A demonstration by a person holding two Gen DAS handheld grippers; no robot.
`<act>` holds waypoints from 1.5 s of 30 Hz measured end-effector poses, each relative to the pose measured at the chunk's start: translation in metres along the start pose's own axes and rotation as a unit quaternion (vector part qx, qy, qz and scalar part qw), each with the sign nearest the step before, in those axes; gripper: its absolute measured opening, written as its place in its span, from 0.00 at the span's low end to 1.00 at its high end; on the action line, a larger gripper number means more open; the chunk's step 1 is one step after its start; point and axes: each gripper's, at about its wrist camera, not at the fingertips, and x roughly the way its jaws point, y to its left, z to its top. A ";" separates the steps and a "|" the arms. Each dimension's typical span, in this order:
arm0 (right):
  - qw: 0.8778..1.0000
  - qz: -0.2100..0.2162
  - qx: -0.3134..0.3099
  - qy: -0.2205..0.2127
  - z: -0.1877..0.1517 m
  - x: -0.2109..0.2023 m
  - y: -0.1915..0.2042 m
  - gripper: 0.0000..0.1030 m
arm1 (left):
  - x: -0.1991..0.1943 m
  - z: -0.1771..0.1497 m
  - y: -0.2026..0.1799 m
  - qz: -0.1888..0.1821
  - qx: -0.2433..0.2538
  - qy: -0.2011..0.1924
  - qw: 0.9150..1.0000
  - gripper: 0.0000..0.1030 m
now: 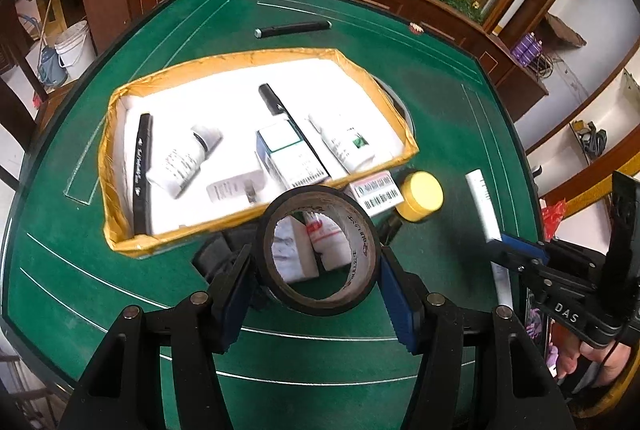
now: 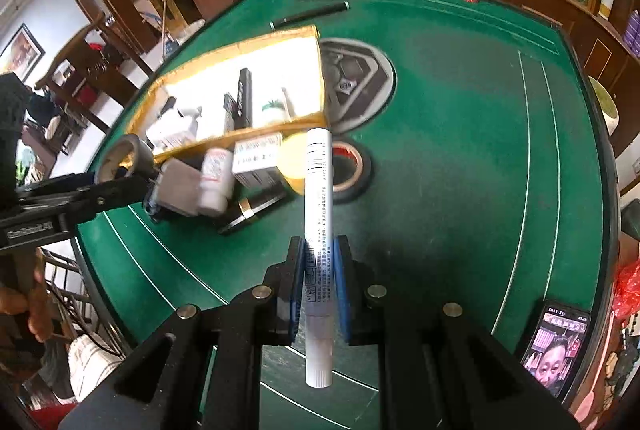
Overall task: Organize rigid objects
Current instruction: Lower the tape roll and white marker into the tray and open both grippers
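— Above the green felt surface (image 1: 100, 294), what did the left tool (image 1: 316, 272) hold?
— A black ring-shaped roll of tape (image 1: 318, 250), pressed between its blue pads, just before the yellow-taped white cardboard tray (image 1: 256, 69).
— And the right tool (image 2: 320, 262)?
— Clamped narrow around a white printed plastic marker pen (image 2: 319, 213), pointing toward the tray.
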 end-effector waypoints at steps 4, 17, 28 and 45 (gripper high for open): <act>1.000 0.002 -0.008 -0.007 0.012 -0.001 0.009 0.13 | -0.004 0.013 0.013 0.003 -0.004 -0.007 1.000 0.61; 0.999 0.004 -0.024 -0.033 0.075 0.010 0.035 0.13 | 0.007 0.076 0.077 -0.002 -0.053 -0.017 0.998 0.61; 0.999 -0.006 -0.032 -0.018 0.124 0.063 0.045 0.13 | 0.069 0.119 0.079 -0.008 -0.037 0.014 0.999 0.61; 0.997 -0.051 -0.057 0.028 0.154 0.143 0.041 0.13 | 0.125 0.131 0.096 0.002 -0.023 0.058 0.998 0.61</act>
